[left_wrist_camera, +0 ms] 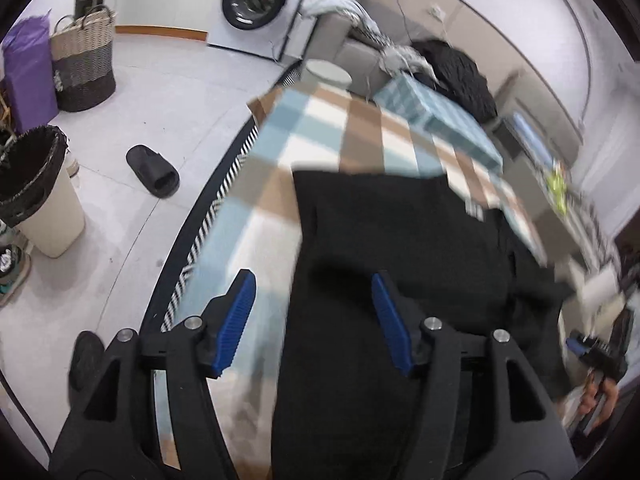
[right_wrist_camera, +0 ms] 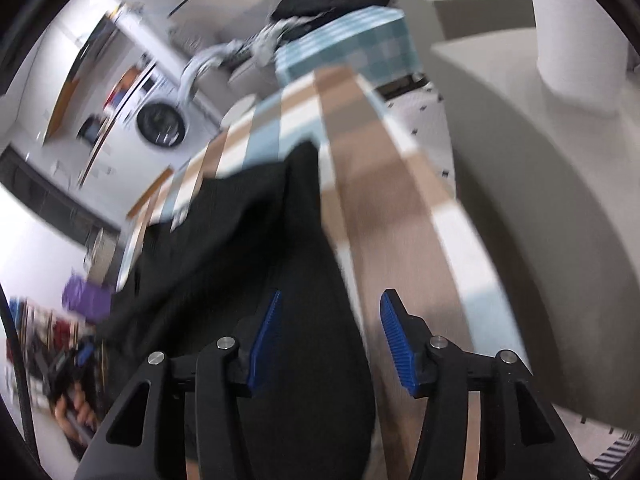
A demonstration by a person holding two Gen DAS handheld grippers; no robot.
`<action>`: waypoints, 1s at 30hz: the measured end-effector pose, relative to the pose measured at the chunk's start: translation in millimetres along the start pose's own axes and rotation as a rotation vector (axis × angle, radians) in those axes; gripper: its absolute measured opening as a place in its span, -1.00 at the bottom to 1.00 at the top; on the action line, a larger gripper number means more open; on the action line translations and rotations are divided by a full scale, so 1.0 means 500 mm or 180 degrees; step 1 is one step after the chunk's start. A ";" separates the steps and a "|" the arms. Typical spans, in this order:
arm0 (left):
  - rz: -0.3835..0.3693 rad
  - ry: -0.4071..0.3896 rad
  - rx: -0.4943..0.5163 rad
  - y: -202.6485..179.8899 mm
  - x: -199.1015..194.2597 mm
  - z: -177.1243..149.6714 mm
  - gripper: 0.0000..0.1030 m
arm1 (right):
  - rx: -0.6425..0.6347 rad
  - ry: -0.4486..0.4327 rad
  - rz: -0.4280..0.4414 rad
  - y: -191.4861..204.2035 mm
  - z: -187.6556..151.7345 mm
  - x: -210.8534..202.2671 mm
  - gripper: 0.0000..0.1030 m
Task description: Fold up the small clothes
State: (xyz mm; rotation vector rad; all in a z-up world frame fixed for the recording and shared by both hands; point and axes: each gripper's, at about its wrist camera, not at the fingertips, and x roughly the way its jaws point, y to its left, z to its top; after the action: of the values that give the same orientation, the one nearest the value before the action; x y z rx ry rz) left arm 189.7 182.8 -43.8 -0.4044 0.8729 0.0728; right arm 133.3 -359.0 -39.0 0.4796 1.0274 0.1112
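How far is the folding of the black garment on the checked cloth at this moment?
Done: the black garment lies on the checked cloth, its far edge straight. In hand: nothing; the left gripper and right gripper have open jaws over its side edges. Left: whether more folds remain cannot be told; dark clothes wait behind.

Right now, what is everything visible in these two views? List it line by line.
black garment: one, black, spread on the table.
checked tablecloth: one, blue, brown and white, covering the table.
washing machine: one, white, far wall.
woven basket: one, beige and grey, on the floor.
purple bag: one, beside the basket.
waste bin: one, cream with a black liner, on the floor.
slipper: one, black, on the floor.
sofa: one, grey, beside the table.
left tongs: open, blue pads, over the garment's edge.
right tongs: open, blue pads, over the garment's other edge.
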 end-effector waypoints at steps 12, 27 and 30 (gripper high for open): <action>0.0111 0.0277 0.0390 -0.046 -0.045 -0.185 0.12 | -0.0412 0.0009 0.0150 0.028 -0.176 -0.050 -0.10; 0.0198 0.0324 0.0428 -0.040 -0.087 -0.220 0.12 | 0.0228 -0.0290 0.0445 -0.033 -0.133 -0.058 -0.47; 0.0171 0.0312 0.0431 -0.038 -0.090 -0.226 0.12 | 0.0034 -0.0248 0.0616 -0.023 -0.150 -0.062 -0.30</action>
State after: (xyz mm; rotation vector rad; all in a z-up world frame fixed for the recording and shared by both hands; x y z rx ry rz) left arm 82.3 127.6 -68.5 -0.2594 0.9795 0.0434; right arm 52.2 -354.2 -51.0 0.5883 0.9043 0.2577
